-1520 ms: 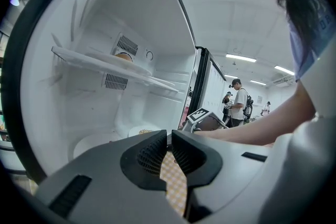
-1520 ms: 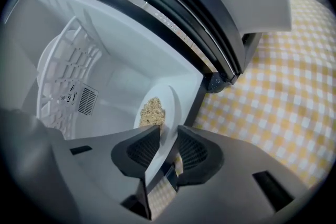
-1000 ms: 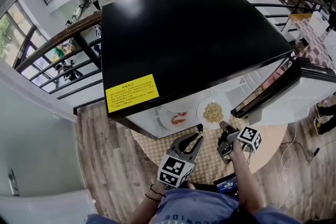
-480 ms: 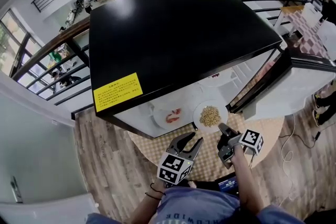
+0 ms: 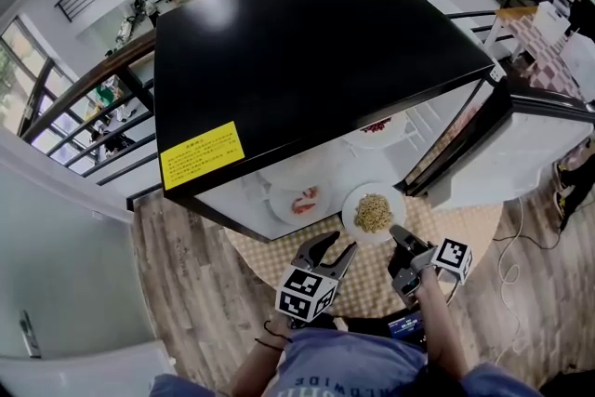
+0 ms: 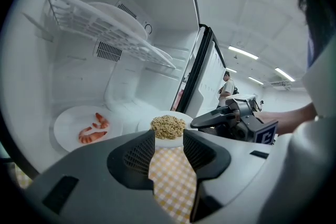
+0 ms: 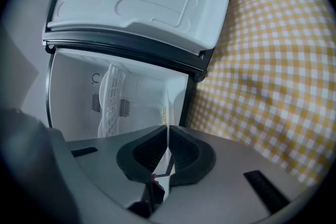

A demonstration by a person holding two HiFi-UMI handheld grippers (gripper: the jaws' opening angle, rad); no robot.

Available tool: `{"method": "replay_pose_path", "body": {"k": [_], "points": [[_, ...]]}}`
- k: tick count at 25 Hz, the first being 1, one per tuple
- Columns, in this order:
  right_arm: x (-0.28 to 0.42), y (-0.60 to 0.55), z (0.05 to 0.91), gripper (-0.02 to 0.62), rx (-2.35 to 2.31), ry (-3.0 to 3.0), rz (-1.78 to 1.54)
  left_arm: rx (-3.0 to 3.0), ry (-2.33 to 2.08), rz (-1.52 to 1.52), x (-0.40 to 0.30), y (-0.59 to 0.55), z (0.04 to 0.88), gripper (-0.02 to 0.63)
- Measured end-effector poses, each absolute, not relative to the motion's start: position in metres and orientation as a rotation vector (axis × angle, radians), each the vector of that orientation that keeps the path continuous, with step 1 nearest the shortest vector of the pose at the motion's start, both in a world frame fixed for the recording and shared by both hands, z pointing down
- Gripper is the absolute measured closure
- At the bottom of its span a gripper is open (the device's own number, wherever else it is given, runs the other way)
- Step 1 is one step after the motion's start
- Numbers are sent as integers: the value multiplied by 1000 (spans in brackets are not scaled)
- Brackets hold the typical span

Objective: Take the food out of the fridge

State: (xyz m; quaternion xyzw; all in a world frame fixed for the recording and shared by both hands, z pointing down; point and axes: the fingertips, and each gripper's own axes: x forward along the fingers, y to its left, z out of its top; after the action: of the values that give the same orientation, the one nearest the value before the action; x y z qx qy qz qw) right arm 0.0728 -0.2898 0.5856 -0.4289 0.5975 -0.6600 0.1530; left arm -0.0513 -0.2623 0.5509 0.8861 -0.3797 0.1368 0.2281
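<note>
A white plate of noodles (image 5: pixel 374 213) hangs at the open fridge's front edge, over the yellow checked cloth (image 5: pixel 367 282). My right gripper (image 5: pixel 398 235) is shut on its near rim; in the right gripper view the thin white rim (image 7: pixel 167 136) sits pinched between the pads. My left gripper (image 5: pixel 327 251) is to the plate's left, apart from it; its jaws have just been opening and hold nothing. In the left gripper view the noodle plate (image 6: pixel 168 127) shows beyond the left gripper (image 6: pixel 169 140). A plate of shrimp (image 5: pixel 299 202) (image 6: pixel 86 128) rests on the fridge floor.
The black-topped fridge (image 5: pixel 307 51) has its door (image 5: pixel 525 139) swung open to the right. A white wire shelf (image 6: pixel 110 31) spans the inside, and a plate of red food (image 5: pixel 376 127) sits higher up. A railing and people stand beyond.
The noodle plate has come out from the fridge floor toward me with the right gripper. The left gripper's jaws have spread apart.
</note>
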Motion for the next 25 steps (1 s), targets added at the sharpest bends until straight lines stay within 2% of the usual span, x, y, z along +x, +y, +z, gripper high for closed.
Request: {"method": "replay_pose_path", "body": {"k": [3, 6, 11, 25], "points": [[72, -285, 575, 572, -1169, 1726, -1876, 2420, -1032, 379, -51, -260, 553, 421], [72, -282, 561, 573, -1106, 1748, -1850, 2376, -1013, 366, -51, -259, 556, 371], [74, -276, 534, 572, -985, 1794, -1800, 2357, -900, 231, -39, -254, 542, 325], [82, -263, 499, 572, -810, 1874, -1745, 2452, -791, 82, -10, -249, 498, 321]]}}
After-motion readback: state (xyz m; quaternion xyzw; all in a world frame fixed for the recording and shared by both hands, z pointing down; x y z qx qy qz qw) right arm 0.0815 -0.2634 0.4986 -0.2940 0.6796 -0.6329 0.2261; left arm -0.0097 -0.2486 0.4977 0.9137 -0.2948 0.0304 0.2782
